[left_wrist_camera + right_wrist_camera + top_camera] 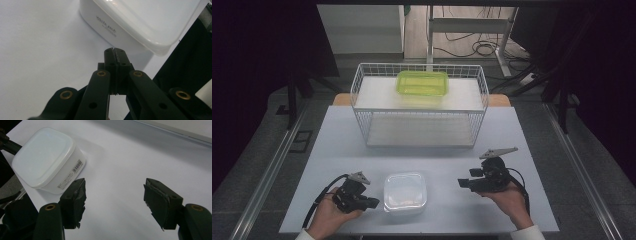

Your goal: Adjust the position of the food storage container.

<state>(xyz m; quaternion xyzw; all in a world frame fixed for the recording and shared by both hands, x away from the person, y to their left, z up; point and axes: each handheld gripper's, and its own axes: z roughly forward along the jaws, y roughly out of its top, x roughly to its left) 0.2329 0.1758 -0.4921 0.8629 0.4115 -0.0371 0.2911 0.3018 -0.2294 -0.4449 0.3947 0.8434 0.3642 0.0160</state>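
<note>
A lidded white plastic container (405,192) sits near the front edge of the desk (337,145). The left gripper (373,203) lies just left of the container, jaws pressed together on nothing. The right gripper (462,183) rests to the container's right, well apart from it, jaws spread, nothing between them.

Pale worktop (337,150) sits on a grey floor (257,160), metal rails (267,175) alongside, cables (477,47) tangled beyond, dark surroundings either side.
</note>
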